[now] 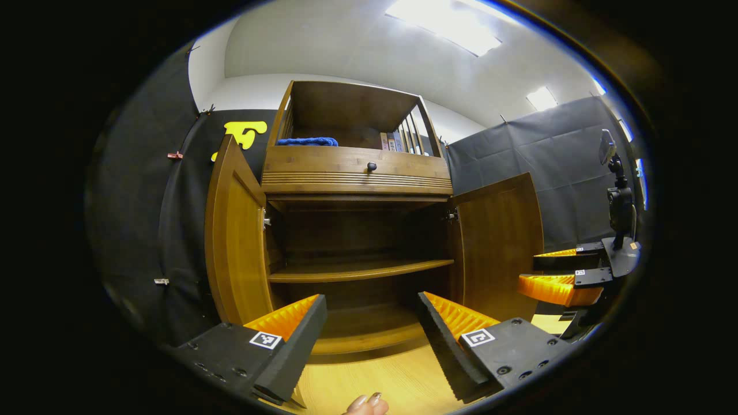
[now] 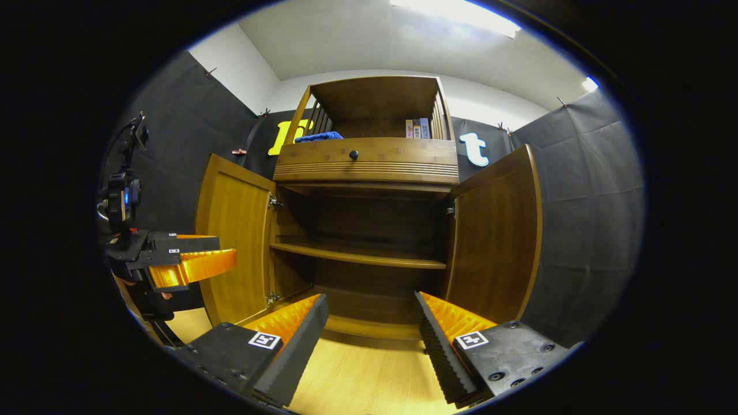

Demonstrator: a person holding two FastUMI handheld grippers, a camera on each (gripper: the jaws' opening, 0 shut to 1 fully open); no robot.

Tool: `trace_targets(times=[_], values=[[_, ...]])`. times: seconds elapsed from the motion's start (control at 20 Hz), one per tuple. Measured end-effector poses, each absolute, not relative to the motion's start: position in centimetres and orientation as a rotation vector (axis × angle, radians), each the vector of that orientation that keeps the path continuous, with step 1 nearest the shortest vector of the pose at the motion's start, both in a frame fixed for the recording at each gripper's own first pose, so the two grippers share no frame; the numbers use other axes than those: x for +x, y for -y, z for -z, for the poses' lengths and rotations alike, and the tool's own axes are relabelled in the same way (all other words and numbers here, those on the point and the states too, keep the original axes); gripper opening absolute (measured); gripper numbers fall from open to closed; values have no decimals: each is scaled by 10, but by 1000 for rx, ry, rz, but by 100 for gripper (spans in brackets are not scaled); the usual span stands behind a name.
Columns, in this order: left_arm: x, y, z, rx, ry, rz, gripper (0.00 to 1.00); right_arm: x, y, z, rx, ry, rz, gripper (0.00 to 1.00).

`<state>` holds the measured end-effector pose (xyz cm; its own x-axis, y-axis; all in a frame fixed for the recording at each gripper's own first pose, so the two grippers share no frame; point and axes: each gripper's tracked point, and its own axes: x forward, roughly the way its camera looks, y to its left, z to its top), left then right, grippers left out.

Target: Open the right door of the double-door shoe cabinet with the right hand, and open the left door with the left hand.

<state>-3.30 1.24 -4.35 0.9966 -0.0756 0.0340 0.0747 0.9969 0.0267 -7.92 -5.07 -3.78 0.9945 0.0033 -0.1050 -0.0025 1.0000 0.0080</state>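
The wooden shoe cabinet stands ahead with both doors swung wide. Its left door and right door stick out toward me. An inner shelf lies bare. My left gripper is open in front of the cabinet's bottom, holding nothing. My right gripper is open too, a short way from the base. In the left gripper view the right gripper hangs by the right door; in the right gripper view the left gripper hangs by the left door.
A drawer with a dark knob tops the doors. Above it an open shelf holds a blue cloth and a few books. Light wooden floor lies below. Fingertips of a hand show at the bottom.
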Motion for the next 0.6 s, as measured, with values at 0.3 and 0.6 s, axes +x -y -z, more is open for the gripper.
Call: trace_targets(times=[0.3, 0.6], values=[[-31, -10, 42, 27, 44, 86, 97, -77, 52, 39, -10, -102, 3, 94], [-26, -14, 45, 19, 39, 82, 97, -73, 48, 47, -7, -123, -12, 93]])
